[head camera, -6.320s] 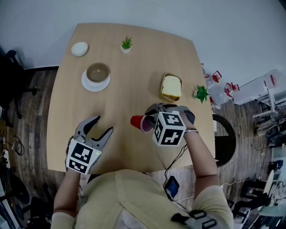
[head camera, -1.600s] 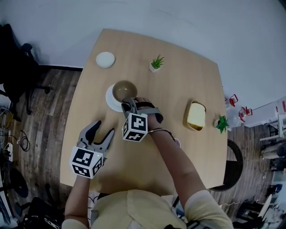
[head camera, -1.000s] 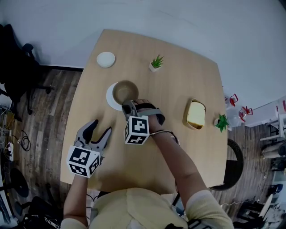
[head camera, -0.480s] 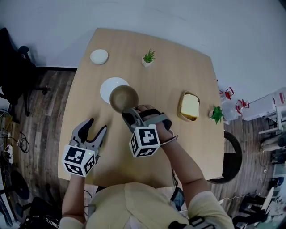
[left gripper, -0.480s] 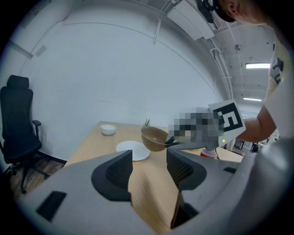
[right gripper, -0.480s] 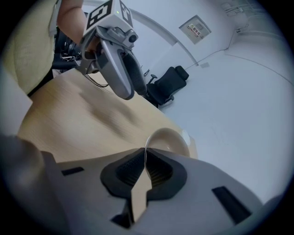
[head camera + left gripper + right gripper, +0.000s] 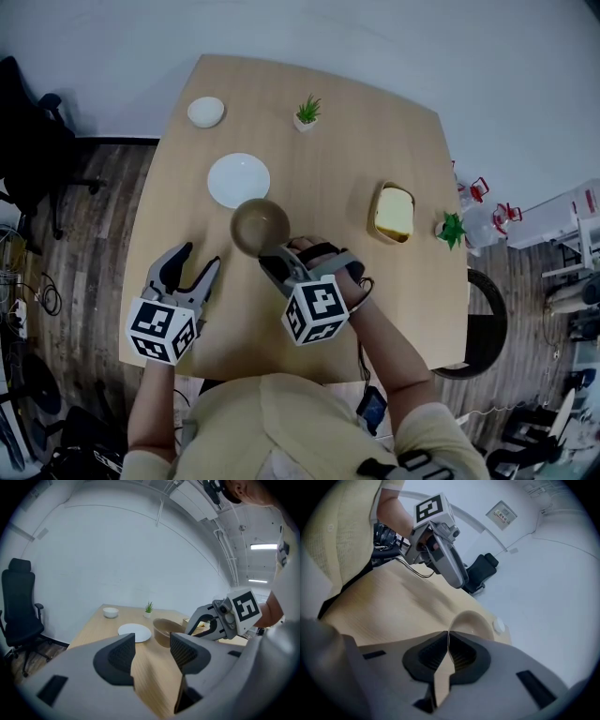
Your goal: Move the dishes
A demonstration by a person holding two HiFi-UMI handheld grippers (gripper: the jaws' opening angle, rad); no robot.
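Observation:
A brown bowl (image 7: 260, 226) hangs above the wooden table (image 7: 328, 141), with my right gripper (image 7: 272, 258) shut on its near rim. In the right gripper view the pads pinch the thin rim of the bowl (image 7: 471, 623) at my right gripper (image 7: 448, 641). The white plate (image 7: 238, 180) lies bare just behind the bowl. My left gripper (image 7: 192, 262) is open and holds nothing, near the table's front left. In its own view, my left gripper (image 7: 152, 653) faces the bowl (image 7: 165, 631), the plate (image 7: 134, 632) and the right gripper (image 7: 206, 625).
A small white bowl (image 7: 205, 112) and a potted plant (image 7: 306, 112) stand at the table's far side. A yellow container (image 7: 392, 212) and a second plant (image 7: 450, 228) sit at the right edge. A black office chair (image 7: 18, 606) stands left of the table.
The right gripper has lifted the brown bowl off the white plate and carried it toward the person. The plate is now uncovered. The left gripper has hardly moved.

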